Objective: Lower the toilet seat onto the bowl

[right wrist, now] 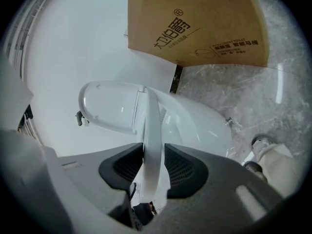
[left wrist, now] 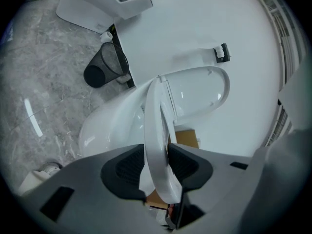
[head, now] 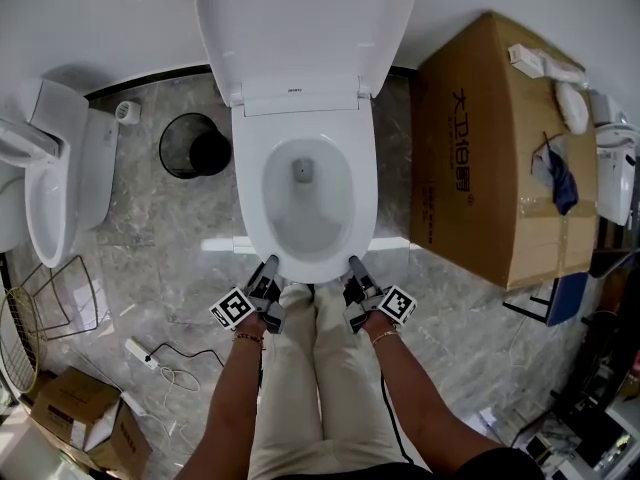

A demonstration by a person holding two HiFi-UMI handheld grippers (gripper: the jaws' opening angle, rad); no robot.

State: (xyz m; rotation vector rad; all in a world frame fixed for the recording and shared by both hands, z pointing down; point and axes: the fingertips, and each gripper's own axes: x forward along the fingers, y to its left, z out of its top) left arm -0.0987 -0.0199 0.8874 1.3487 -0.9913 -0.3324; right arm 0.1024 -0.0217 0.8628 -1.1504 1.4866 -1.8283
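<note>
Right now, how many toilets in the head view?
2. Centre toilet, lid up; left toilet by the bin. A white unit past the box, right edge, may be a third.

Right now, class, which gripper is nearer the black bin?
Left. The left gripper clamps the seat at its front, on the side facing the bin. The right gripper clamps the seat on the far side, toward the box.

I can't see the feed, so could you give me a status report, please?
Left gripper, right gripper shut on toilet seat front. Seat low over bowl, lid up. Nothing seen in the way.
</note>
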